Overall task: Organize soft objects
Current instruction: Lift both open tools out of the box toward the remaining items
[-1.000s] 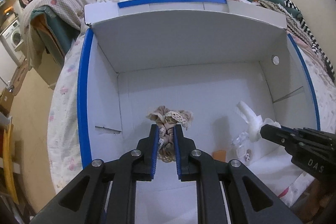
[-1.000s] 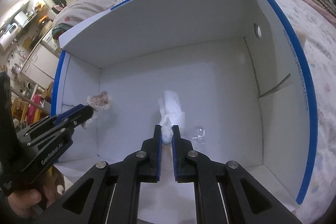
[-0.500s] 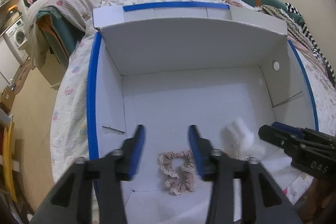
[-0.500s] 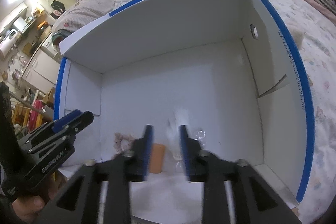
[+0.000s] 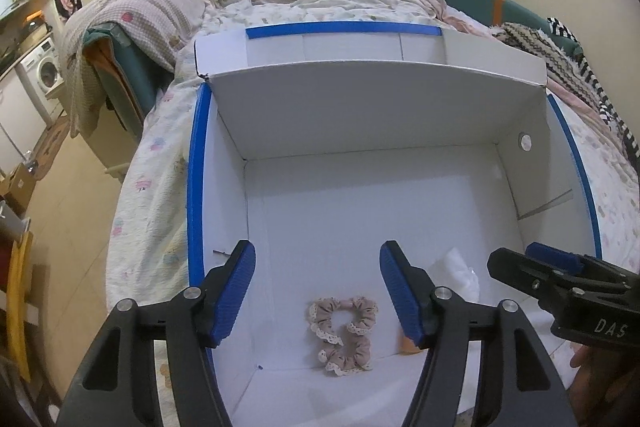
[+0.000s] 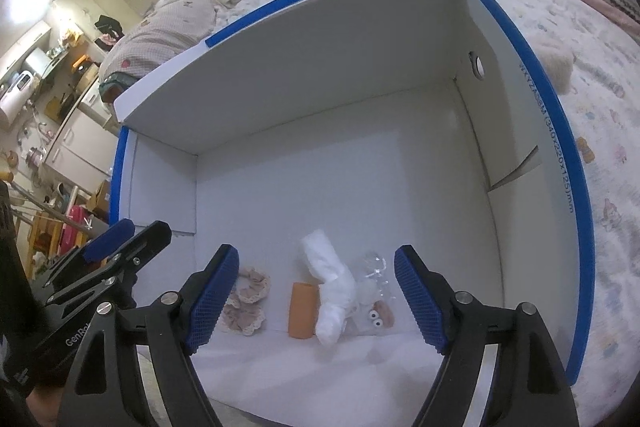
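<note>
On the floor of the white cardboard box (image 5: 380, 119), near its front wall: a beige lace-trimmed scrunchie (image 5: 343, 333), twisted into a loose figure eight. Light, limp, springy; likely to bunch and stretch rather than resist. Best pinched across the gathered middle where the two loops cross, not by the lace edge, which would probably slip free. Just beside it toward the right: a small orange cylinder (image 6: 304, 310), standing, then a white cloth bundle (image 6: 330, 293), soft and shapeless, probably easiest to take at its thick middle. Touching the cloth: a clear crinkled plastic wrapper with googly eyes (image 6: 376, 301), very light, slippery.

Left tool (image 5: 316, 291) spread wide, gripping nothing, raised above the scrunchie, which sits between and just below the blue pads. Right tool (image 6: 316, 301) equally wide apart, empty, with cylinder, cloth and wrapper all framed between its pads and the scrunchie partly hidden behind the left pad. Box resting on a bed (image 5: 160, 155) with a patterned quilt.
</note>
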{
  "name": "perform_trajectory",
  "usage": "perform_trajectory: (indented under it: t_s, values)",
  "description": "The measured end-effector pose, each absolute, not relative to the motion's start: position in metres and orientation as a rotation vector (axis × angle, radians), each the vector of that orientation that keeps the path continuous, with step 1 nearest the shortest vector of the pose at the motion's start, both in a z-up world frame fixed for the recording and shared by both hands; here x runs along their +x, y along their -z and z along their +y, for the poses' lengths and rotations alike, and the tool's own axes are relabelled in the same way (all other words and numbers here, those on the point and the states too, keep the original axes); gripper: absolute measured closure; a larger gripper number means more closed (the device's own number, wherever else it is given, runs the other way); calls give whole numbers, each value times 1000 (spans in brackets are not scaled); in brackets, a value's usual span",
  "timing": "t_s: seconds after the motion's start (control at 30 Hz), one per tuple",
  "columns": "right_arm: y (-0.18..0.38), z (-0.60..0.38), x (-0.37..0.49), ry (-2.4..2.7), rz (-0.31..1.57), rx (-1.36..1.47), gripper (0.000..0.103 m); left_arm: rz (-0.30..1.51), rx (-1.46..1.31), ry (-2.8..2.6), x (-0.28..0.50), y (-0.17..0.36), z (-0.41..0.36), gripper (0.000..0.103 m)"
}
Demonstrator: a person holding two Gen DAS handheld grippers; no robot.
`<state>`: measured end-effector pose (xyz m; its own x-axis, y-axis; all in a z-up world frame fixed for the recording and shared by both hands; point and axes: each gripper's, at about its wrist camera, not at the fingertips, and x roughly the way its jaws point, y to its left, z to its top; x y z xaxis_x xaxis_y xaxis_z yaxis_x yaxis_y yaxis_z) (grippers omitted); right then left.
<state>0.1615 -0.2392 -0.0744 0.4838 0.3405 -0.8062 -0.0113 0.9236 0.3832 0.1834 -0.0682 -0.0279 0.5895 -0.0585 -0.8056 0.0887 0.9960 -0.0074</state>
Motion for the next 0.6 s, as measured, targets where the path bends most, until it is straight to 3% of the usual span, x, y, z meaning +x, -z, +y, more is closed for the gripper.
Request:
perform_trajectory:
  t_s: [0.6]
  values:
    - [68, -238, 145, -215, 1033, 345, 18, 892, -6, 35, 147, 3, -47, 41]
